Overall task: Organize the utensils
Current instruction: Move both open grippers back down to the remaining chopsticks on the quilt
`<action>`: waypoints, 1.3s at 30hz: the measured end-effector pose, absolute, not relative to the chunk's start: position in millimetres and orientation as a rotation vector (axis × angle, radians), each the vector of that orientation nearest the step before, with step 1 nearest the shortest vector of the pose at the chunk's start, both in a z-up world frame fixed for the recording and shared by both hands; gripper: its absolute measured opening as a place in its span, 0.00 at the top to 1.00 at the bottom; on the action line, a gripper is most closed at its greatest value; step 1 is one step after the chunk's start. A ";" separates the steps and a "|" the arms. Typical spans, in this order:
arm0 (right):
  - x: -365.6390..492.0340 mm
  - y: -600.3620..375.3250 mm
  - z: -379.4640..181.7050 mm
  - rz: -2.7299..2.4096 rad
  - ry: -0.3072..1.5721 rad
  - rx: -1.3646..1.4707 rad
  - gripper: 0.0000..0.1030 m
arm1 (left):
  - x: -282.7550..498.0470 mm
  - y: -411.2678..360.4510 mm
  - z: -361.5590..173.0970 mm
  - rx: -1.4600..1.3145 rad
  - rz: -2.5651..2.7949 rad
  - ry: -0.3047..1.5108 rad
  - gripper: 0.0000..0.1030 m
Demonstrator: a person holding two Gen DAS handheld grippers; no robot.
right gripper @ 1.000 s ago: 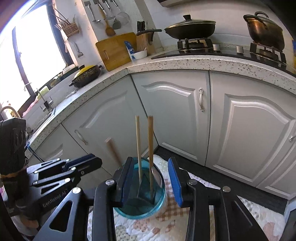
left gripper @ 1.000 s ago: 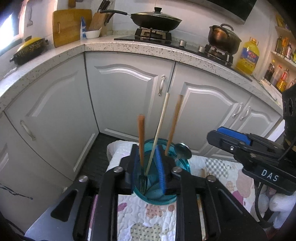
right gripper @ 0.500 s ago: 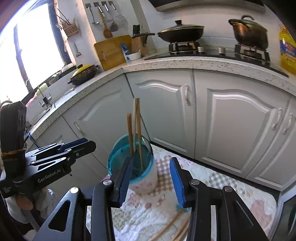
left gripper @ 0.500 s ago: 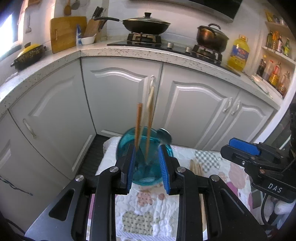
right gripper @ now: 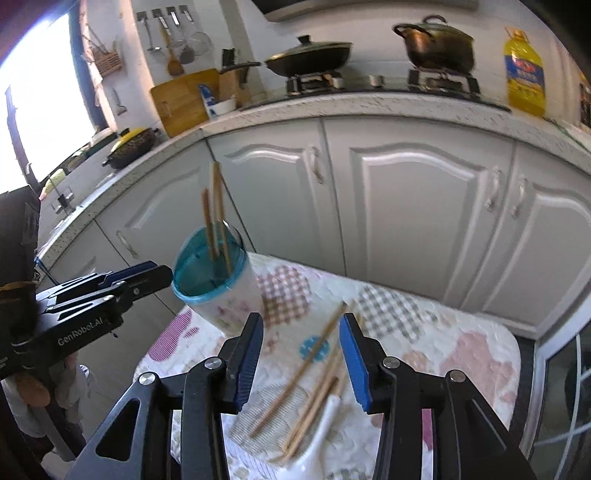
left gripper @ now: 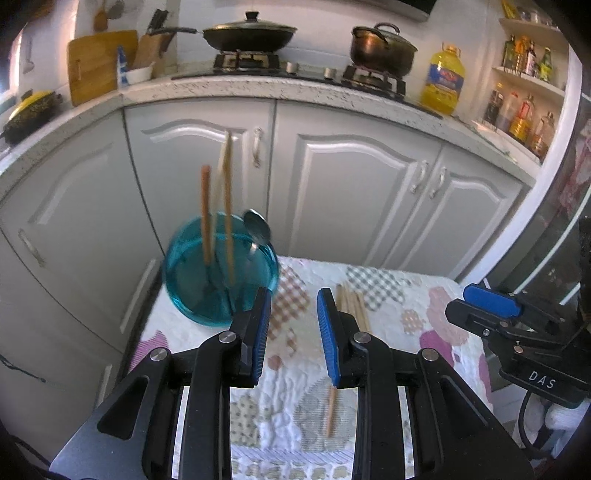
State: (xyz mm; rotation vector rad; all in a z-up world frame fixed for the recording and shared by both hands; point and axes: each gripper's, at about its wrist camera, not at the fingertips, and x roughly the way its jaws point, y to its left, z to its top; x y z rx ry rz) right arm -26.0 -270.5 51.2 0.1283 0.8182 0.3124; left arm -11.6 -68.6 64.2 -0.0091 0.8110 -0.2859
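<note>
A teal-rimmed utensil cup [left gripper: 218,273] stands at the far left of a quilted table [left gripper: 295,362]. It holds chopsticks [left gripper: 227,206], a wooden-handled fork [left gripper: 205,214] and a metal spoon [left gripper: 256,230]. It also shows in the right wrist view [right gripper: 210,275]. Loose chopsticks [right gripper: 314,373] and a white spoon [right gripper: 317,439] lie on the cloth. My left gripper [left gripper: 293,334] is open and empty, right of the cup. My right gripper [right gripper: 301,356] is open and empty above the loose chopsticks.
White cabinet doors [left gripper: 354,192] stand behind the table under a speckled counter [left gripper: 207,88]. On it are a wok [left gripper: 249,35], a pot [left gripper: 382,48] and a yellow oil bottle [left gripper: 445,79]. A glass door [right gripper: 565,398] is at the right.
Both grippers have pulled back from the cup and moved right. The cup now sits left of each gripper, and the loose chopsticks have come into view.
</note>
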 end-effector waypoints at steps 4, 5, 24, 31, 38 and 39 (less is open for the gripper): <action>-29.5 -287.5 29.8 0.277 0.872 0.145 0.51 | -10.4 -73.1 49.6 -0.012 -0.310 0.848 0.76; -28.7 -290.2 22.1 0.267 0.892 0.146 0.51 | -10.2 -74.4 44.2 -0.009 -0.316 0.861 0.76; 64.4 -282.0 -110.2 0.253 1.211 0.140 0.69 | 36.5 -128.2 -72.7 0.074 -0.406 1.144 0.76; 62.7 -283.3 -114.5 0.237 1.228 0.025 0.75 | 59.0 -151.7 -99.4 0.115 -0.400 1.190 0.76; 47.9 -337.6 -117.4 0.235 1.264 0.123 0.75 | 59.7 -144.5 -107.6 0.105 -0.396 1.210 0.94; 49.0 -343.3 -116.8 0.223 1.258 0.140 0.75 | 54.4 -139.6 -106.9 0.102 -0.400 1.220 0.94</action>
